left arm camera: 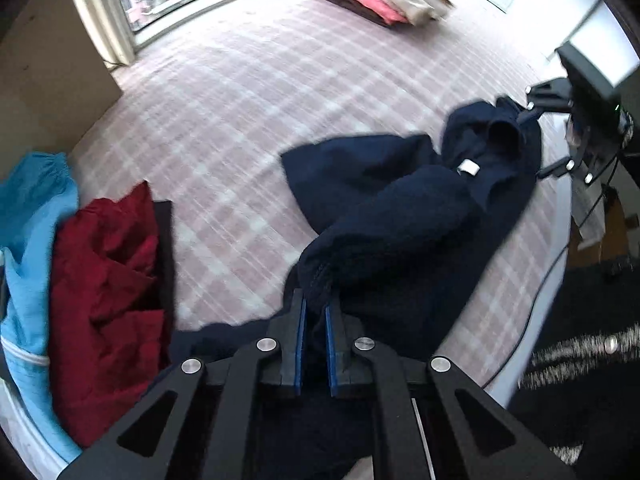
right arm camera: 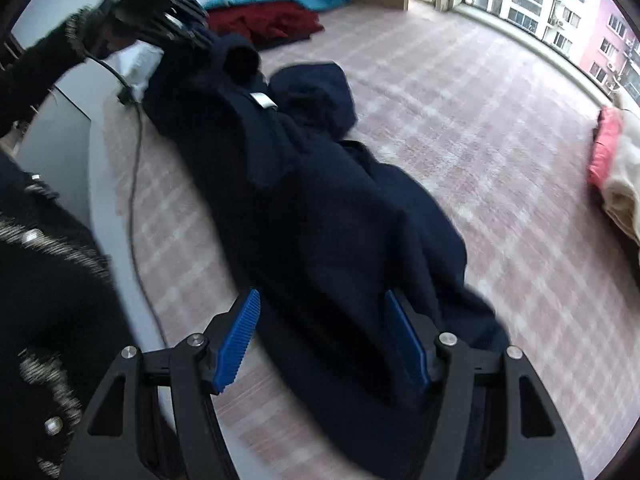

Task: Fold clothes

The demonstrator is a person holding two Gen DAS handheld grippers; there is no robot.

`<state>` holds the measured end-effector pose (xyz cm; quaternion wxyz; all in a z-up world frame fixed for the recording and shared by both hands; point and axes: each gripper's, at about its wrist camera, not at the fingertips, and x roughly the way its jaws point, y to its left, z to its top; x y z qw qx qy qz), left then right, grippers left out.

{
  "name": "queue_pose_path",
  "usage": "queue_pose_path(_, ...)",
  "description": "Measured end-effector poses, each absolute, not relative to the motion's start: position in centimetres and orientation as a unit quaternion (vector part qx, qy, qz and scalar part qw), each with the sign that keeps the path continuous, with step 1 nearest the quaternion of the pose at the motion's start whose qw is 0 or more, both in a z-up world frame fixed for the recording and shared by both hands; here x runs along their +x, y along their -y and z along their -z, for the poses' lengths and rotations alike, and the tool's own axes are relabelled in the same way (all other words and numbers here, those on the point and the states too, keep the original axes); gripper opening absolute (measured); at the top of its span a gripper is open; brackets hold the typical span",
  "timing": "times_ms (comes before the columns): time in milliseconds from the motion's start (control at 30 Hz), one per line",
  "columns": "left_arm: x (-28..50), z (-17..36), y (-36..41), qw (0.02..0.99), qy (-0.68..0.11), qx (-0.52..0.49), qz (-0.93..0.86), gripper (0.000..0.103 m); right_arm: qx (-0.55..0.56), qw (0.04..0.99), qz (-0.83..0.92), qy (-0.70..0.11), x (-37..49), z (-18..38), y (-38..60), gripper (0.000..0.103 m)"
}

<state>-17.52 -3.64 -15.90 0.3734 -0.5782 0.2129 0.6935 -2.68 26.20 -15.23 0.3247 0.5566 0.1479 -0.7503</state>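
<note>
The dark navy garment lay crumpled on the pink plaid bed, its long axis running between the grippers; the left hand-held gripper was clamped on its end, the right hand-held gripper stood apart astride its other end

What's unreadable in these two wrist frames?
- Left wrist: navy garment hem, hidden under the left hand-held gripper.
- Left wrist: white label, too small to read.
- Right wrist: garment type, crumpled and motion-blurred.
- Right wrist: folded pile, cut off by the right edge.
</note>
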Motion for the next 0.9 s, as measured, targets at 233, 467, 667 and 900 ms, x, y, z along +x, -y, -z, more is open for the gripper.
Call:
queue_pose_path(233, -18.7, 16.0, 3.3, 0.370, -0.196, -0.588, -0.692, 0.007, 0.551, 0.306, 0.769, -0.107, -4.2, 14.2, -29.4, 0.061)
queue_pose_path(467, -18.5, 16.1, 3.1, 0.373, -0.191, -0.596, -0.685, 0.009, 0.578, 0.294, 0.751, -0.129, -4.2, 16.7, -29.2, 0.032)
queue_pose_path(667, -16.7, 14.7, 3.0, 0.380, -0.203, -0.576, -0.694, 0.012, 0.556, 0.293, 0.776, -0.059, -4.3, 14.3, -31.5, 0.012)
queue_pose_path(900, -16.8, 14.3, 2.2, 0.377, -0.209, -0.561, -0.707, 0.026, 0.535, 0.292, 0.792, -0.033, -3.6, 12.6, -32.4, 0.007)
